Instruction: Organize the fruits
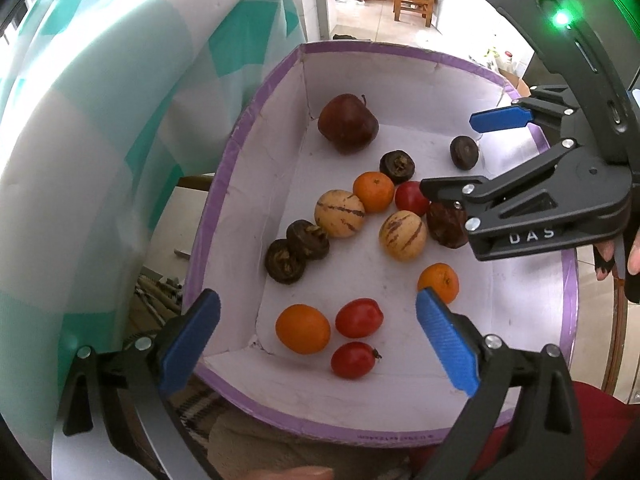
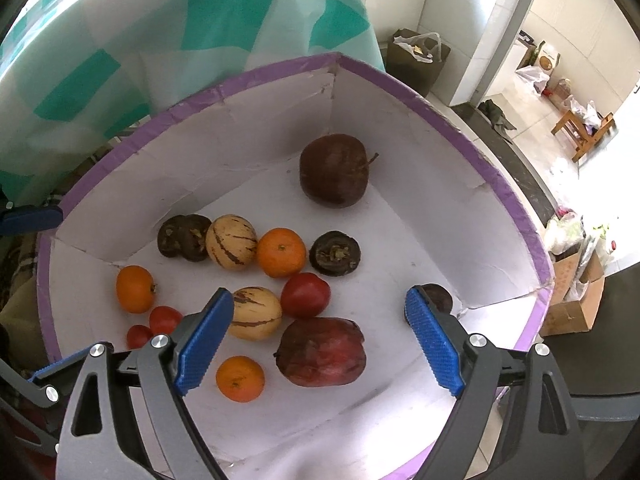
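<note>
A white cardboard box with a purple rim (image 1: 224, 184) (image 2: 516, 208) holds loose fruit. Inside are a dark red apple (image 1: 347, 123) (image 2: 334, 170), oranges (image 1: 303, 329) (image 2: 281, 252), striped yellow melons (image 1: 339, 213) (image 2: 231, 242), red tomatoes (image 1: 359, 317) (image 2: 305, 295), dark brown fruits (image 1: 397, 167) (image 2: 335, 253) and a large wrinkled red fruit (image 2: 322, 352). My left gripper (image 1: 318, 344) is open and empty above the box's near end. My right gripper (image 2: 320, 340) is open and empty, with the wrinkled red fruit between its fingers; it also shows in the left wrist view (image 1: 460, 152).
A table draped in a teal and white checked cloth (image 1: 100, 100) (image 2: 180, 28) stands beside the box. Tiled floor, a wooden chair (image 1: 416, 0), bags and cardboard boxes (image 2: 576, 304) lie beyond.
</note>
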